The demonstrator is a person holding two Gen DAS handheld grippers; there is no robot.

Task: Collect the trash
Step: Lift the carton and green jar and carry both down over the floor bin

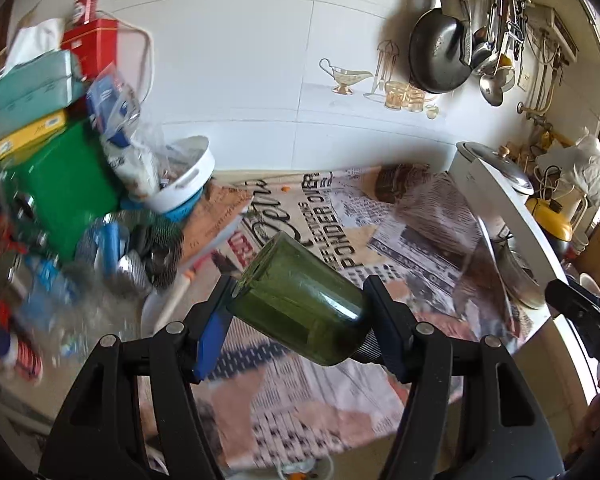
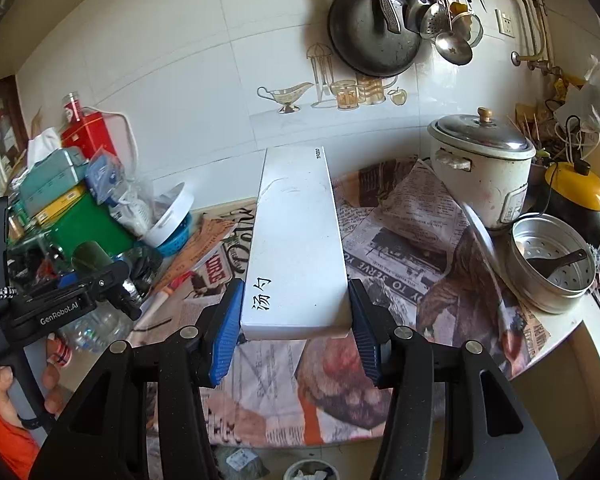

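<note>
My left gripper (image 1: 300,316) is shut on a dark green glass jar (image 1: 296,292), which lies tilted across the pads with its open mouth up and to the left, above the table. My right gripper (image 2: 296,320) is shut on the near end of a long white box (image 2: 296,232) with black handwriting on it; the box points away toward the wall. In the right wrist view the left gripper (image 2: 80,300) shows at the left with the green jar (image 2: 88,256), and a person's hand (image 2: 4,392) holds its handle. The white box (image 1: 500,216) also crosses the right side of the left wrist view.
Newspaper (image 2: 400,272) covers the round table. A rice cooker (image 2: 480,176) and a metal steamer pot (image 2: 552,264) stand at its right. Stacked boxes, a green tin (image 2: 88,224) and plastic bottles crowd the left. A wok (image 2: 372,28) and ladles hang on the tiled wall. A small bin (image 2: 312,472) sits below the table's front edge.
</note>
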